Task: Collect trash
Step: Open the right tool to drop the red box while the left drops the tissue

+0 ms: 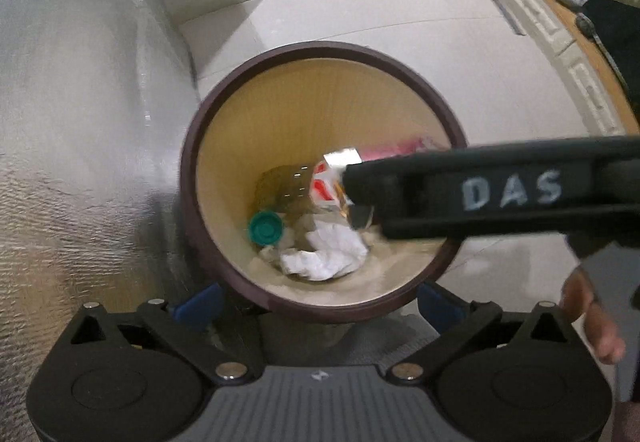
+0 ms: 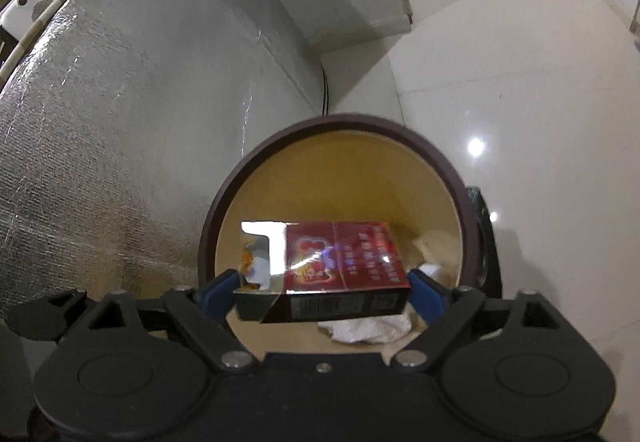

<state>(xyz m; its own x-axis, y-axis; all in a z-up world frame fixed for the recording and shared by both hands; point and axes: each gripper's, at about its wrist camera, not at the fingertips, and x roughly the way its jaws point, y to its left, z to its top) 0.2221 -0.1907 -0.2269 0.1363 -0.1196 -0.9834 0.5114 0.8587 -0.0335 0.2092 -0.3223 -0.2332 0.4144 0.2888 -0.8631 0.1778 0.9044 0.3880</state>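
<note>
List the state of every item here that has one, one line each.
Bin: upright, open-topped, partly filled.
Red box: flap open, between the right gripper's fingers above the bin.
Bottle: lying in the bin, green cap on.
Tissue: crumpled, in the bin.
Left gripper: open, empty.
Right gripper: open wide around the box.

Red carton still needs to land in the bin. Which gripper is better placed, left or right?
Right. The red carton sits between the right gripper fingers directly over the trash bin. The left gripper is open and empty above the rim.
</note>
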